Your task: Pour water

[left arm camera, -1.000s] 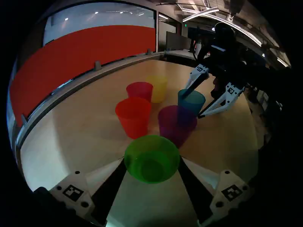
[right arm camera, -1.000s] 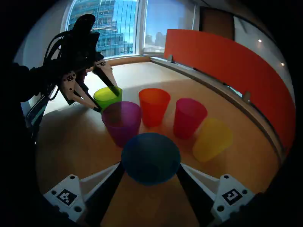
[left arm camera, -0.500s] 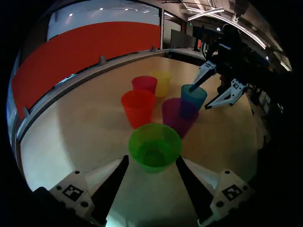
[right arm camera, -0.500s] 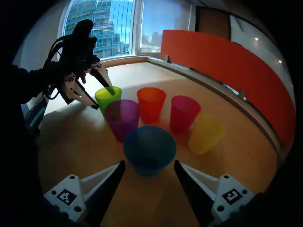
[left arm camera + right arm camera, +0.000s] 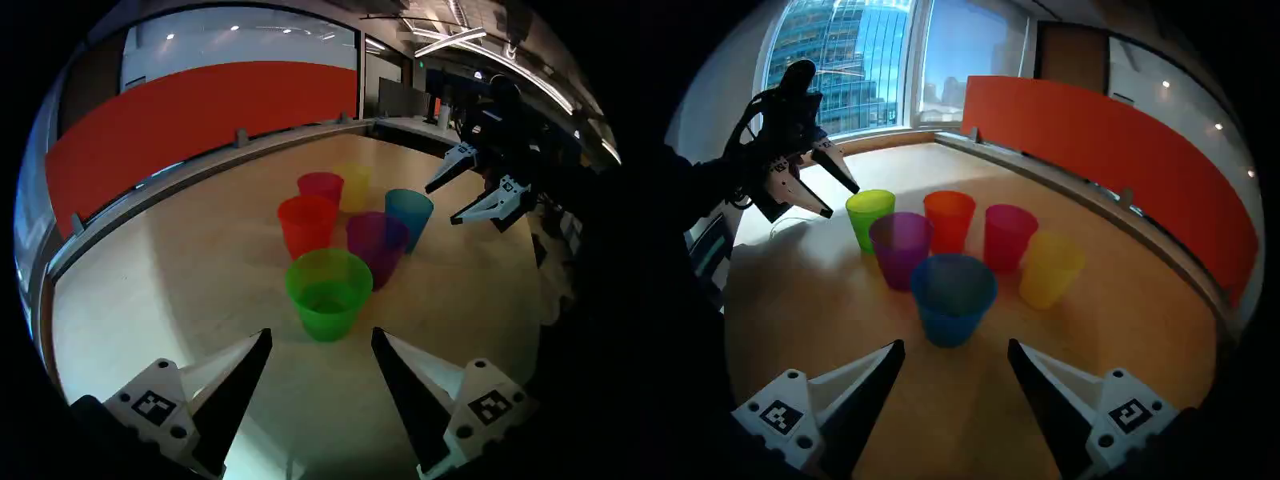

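Six plastic cups are parked upright in a tight bunch on the wooden table (image 5: 160, 272), and neither tool is gripping any of them. In the left gripper view, the left gripper (image 5: 320, 376) is spread wide with nothing between its fingers, and the green cup (image 5: 329, 292) is sat on the table just ahead of the tips, not touched by either one. Behind it the purple cup (image 5: 377, 244) and the orange cup (image 5: 307, 226) are lined up side by side, with the blue cup (image 5: 408, 214), the pink cup (image 5: 320, 188) and the yellow cup (image 5: 356, 182) further back. The right gripper (image 5: 442, 206) can be spotted past the blue cup on the far side, held above the table with its fingers apart and clear of the cup. Same deal in the right gripper view: the right gripper (image 5: 956, 360) is splayed open and empty, and the blue cup is planted just in front of it, untouched. The left gripper is seen over there near the green cup, held up by a hand, jaws apart. A long red panel (image 5: 200, 112) is run along the table's far edge, and big windows (image 5: 848, 72) are visible behind. Whether water is in any cup honestly can't be told.
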A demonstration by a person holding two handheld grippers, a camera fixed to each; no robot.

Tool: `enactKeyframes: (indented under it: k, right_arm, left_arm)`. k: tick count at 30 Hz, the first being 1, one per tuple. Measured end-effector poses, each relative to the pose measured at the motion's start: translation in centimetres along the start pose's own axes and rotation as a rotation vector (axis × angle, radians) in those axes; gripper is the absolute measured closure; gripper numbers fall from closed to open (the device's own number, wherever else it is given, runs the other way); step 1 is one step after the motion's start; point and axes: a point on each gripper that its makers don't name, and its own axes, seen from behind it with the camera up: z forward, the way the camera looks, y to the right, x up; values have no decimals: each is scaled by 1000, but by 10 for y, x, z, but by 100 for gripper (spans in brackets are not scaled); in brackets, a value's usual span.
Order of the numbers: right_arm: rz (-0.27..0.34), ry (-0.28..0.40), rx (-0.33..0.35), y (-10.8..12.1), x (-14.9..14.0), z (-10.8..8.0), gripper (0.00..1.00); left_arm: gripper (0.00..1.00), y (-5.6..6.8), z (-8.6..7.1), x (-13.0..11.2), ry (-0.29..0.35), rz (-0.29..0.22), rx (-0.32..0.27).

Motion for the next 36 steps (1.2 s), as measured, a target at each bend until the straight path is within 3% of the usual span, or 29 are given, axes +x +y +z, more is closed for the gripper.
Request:
enactKeyframes:
  k: [8,15,29,36]
  right_arm:
    - [35,58,-47,-3,5,-13,0]
    - [74,128,-107,1,20,-22,0]
    - [137,267,-288,34,47,-42,0]
    - [182,339,-413,59,53,-52,0]
  left_arm:
    - [7,2,-19,8,76,-22,49]
    - [7,-6,-31,18,148,-46,119]
    - [8,-26,-52,41,310,-97,259]
    - [8,-37,-64,55,387,-110,350]
